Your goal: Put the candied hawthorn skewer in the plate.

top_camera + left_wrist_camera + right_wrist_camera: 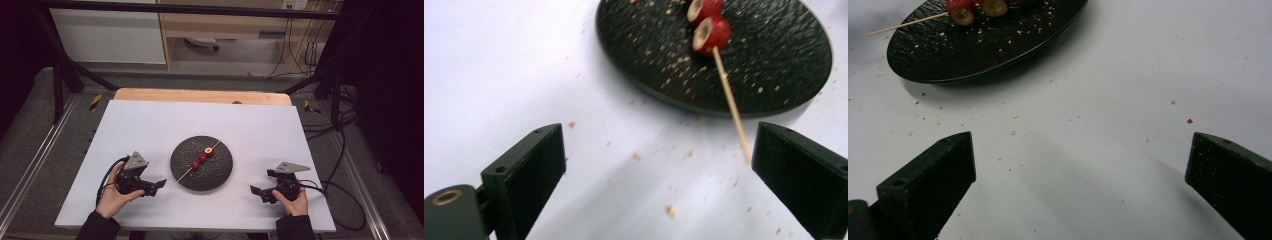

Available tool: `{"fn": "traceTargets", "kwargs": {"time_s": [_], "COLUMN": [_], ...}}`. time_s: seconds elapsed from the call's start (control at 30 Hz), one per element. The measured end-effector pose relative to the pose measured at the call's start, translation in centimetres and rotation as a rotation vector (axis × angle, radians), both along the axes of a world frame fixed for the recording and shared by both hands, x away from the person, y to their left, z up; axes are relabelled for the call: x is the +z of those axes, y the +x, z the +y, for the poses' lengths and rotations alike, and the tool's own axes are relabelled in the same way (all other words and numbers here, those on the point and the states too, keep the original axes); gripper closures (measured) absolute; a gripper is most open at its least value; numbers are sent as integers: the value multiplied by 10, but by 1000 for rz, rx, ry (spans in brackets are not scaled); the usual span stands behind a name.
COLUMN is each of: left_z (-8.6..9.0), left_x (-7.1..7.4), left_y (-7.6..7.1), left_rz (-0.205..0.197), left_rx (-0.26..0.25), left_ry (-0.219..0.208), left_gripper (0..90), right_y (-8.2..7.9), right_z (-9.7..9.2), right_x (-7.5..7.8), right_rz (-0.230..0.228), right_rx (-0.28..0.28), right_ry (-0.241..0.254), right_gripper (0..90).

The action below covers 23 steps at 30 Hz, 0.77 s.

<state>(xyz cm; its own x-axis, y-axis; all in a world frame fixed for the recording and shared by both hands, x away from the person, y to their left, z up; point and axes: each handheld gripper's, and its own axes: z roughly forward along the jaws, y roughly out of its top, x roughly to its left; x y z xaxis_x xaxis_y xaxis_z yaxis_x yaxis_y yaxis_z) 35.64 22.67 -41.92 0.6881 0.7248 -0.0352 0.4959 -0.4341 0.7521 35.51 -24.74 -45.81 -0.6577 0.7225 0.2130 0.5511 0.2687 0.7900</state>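
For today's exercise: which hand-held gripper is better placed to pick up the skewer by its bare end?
Left. The left hand-held gripper is open, and the skewer has its bare end beside it, overhanging the plate.

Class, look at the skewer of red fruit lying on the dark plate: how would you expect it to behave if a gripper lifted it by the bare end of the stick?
The skewer looks thin, so it would probably flex or snap if squeezed hard. The red fruit pieces sit away from the bare end, so that end would likely droop. Being round, it may roll on the plate when nudged.
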Motion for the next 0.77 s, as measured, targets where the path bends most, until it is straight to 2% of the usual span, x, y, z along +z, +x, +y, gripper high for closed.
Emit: {"fn": "traceTargets", "kwargs": {"time_s": [0.1, 0.33, 0.43, 0.77], "left_z": [10, 31, 38, 48], "left_x": [-6, -23, -28, -32], "left_y": [-3, -12, -16, -16], "left_rz": [-6, -17, -19, -12], "left_rx": [24, 42, 50, 73], "left_ry": [-12, -42, -26, -27], "left_gripper": [70, 71, 71, 69], "right_y": [0, 0, 0, -1], "right_z": [0, 1, 1, 0], "right_x": [0, -1, -1, -2], "right_rz": [1, 12, 13, 16], "right_rx": [-1, -2, -4, -2], "right_ry": [-5, -15, -17, -24], "right_gripper": [5, 5, 5, 5]}}
